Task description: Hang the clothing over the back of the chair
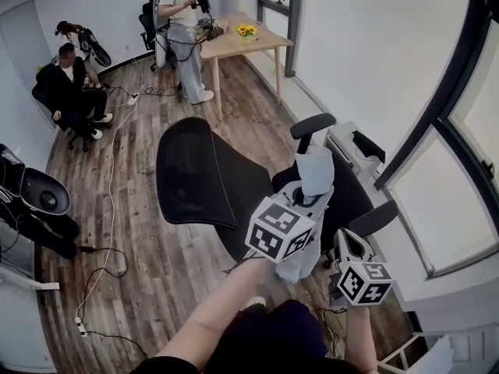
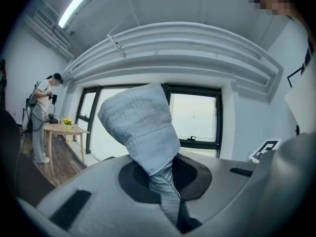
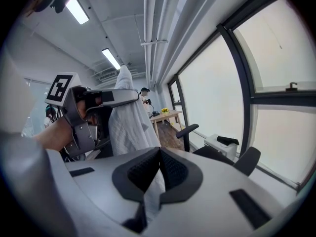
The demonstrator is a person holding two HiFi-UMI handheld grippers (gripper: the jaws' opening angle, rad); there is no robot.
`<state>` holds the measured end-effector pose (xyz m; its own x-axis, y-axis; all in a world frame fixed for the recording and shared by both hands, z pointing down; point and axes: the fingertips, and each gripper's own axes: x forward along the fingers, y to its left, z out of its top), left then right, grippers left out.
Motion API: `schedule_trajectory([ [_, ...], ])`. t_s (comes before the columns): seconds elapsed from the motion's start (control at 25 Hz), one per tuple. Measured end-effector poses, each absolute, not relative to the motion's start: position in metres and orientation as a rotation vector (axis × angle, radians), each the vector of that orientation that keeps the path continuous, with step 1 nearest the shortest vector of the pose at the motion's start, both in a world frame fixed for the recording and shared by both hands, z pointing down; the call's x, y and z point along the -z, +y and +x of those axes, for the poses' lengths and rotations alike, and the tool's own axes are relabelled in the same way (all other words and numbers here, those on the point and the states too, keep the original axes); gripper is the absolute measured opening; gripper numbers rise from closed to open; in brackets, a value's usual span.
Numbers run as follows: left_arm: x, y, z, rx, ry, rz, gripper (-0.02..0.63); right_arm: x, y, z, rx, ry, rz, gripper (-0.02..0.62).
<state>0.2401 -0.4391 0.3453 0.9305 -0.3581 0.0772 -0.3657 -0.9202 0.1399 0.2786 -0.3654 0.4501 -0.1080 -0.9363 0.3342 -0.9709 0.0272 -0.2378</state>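
The pale blue garment (image 1: 315, 176) hangs bunched, seemingly a shirt, over the seat of the black mesh-backed chair (image 1: 195, 174).

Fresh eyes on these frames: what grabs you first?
A pale blue garment bunched upward, pinched in both the left tongs and the right tongs, mid-frame in the head view. Beside it stands the black mesh office chair, backrest bare. At the far end, a person stands by a wooden table.

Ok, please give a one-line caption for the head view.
Left gripper and right gripper hold a pale garment by a black chair.
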Motion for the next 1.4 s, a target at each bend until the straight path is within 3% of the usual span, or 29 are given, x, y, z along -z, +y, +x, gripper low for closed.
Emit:
schedule_trajectory([
  [0.36, -0.298, -0.506, 0.247, -0.007, -0.749, 2.923, 0.02, -0.443, -0.424, 0.297, -0.66, -2.278, 1.903, 0.002],
  [0.68, -0.25, -0.557, 0.207, 0.037, -1.013, 2.932, 0.02, -0.422, -0.469, 0.278, -0.616, -2.41, 1.758, 0.002],
  [1.4, -0.191, -0.563, -0.006, 0.185, -1.708, 2.683, 0.02, -0.41, -0.508, 0.16, -0.547, -2.646, 1.307, 0.002],
])
